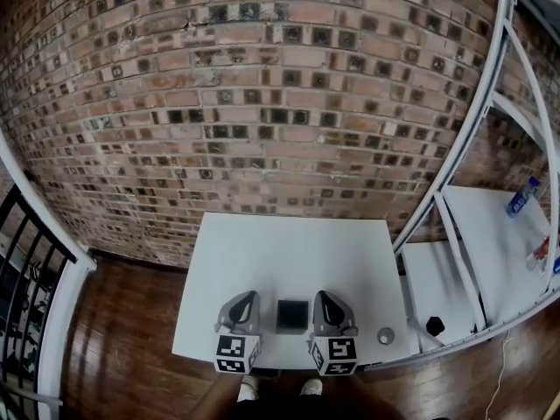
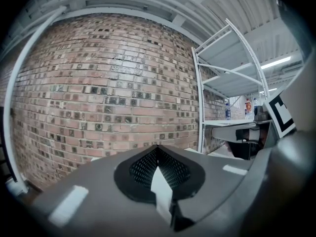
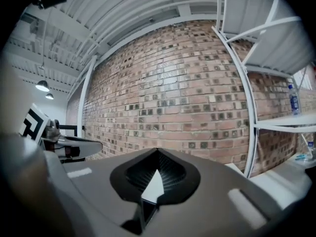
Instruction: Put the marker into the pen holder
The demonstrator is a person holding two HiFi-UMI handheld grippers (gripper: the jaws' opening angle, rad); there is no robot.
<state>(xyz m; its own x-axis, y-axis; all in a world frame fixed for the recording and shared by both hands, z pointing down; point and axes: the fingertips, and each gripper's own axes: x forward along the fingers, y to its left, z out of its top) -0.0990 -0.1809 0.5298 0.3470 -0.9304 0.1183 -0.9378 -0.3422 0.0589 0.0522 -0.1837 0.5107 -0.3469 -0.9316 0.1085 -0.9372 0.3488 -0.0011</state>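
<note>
A dark square pen holder (image 1: 292, 316) stands near the front edge of the white table (image 1: 289, 252), seen from above. My left gripper (image 1: 248, 297) rests just left of it and my right gripper (image 1: 321, 297) just right of it, both pointing toward the brick wall. In the left gripper view the jaws of the left gripper (image 2: 158, 147) meet at the tip with nothing between them. The right gripper (image 3: 158, 151) looks the same in its own view, shut and empty. No marker shows in any view.
A small round grey object (image 1: 386, 335) lies on the table's front right corner. A white shelf rack (image 1: 490, 234) stands at the right with bottles (image 1: 521, 197) and a black item (image 1: 435, 326) on it. A brick wall (image 1: 262, 103) rises behind the table, and a railing (image 1: 35, 269) runs at the left.
</note>
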